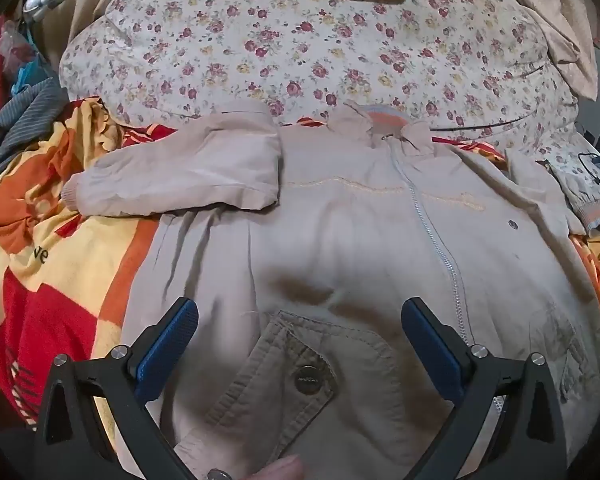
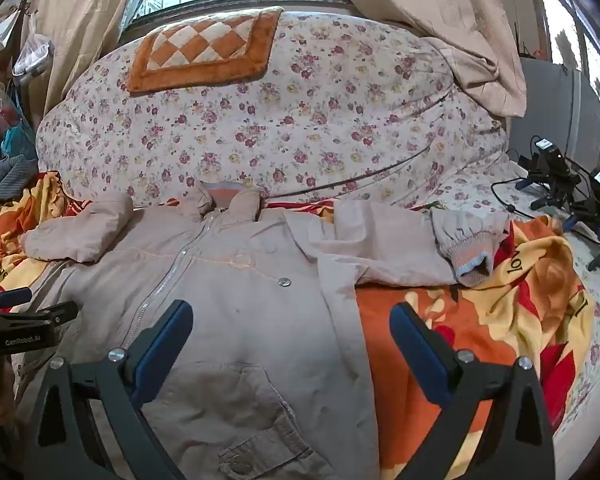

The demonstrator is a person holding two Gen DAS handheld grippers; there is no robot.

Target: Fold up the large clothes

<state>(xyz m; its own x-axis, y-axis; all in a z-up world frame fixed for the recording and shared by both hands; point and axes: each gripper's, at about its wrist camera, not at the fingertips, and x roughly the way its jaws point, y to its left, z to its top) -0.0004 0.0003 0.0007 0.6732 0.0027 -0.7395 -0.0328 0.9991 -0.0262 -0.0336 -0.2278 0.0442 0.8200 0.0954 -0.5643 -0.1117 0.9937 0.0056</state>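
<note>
A beige zip-up jacket (image 1: 340, 220) lies face up on the bed, collar toward the far side. Its left sleeve (image 1: 180, 176) is folded across the chest side, cuff pointing left. Its right sleeve (image 2: 400, 248) stretches out to the right, ending in a striped cuff (image 2: 470, 258). My left gripper (image 1: 300, 316) hovers open above a snap pocket (image 1: 300, 376) on the lower left front, nothing between its fingers. My right gripper (image 2: 292, 316) stands open over the jacket's right edge (image 2: 340, 320), one finger above cloth, the other above the blanket. The left gripper (image 2: 24, 316) shows at the right wrist view's left edge.
An orange, red and yellow blanket (image 2: 480, 320) lies under the jacket. Behind it is a rolled floral quilt (image 2: 280, 120) with a checkered orange cushion (image 2: 204, 52) on top. Cables and black devices (image 2: 560, 184) sit at the right; clothes pile (image 1: 24, 120) at the left.
</note>
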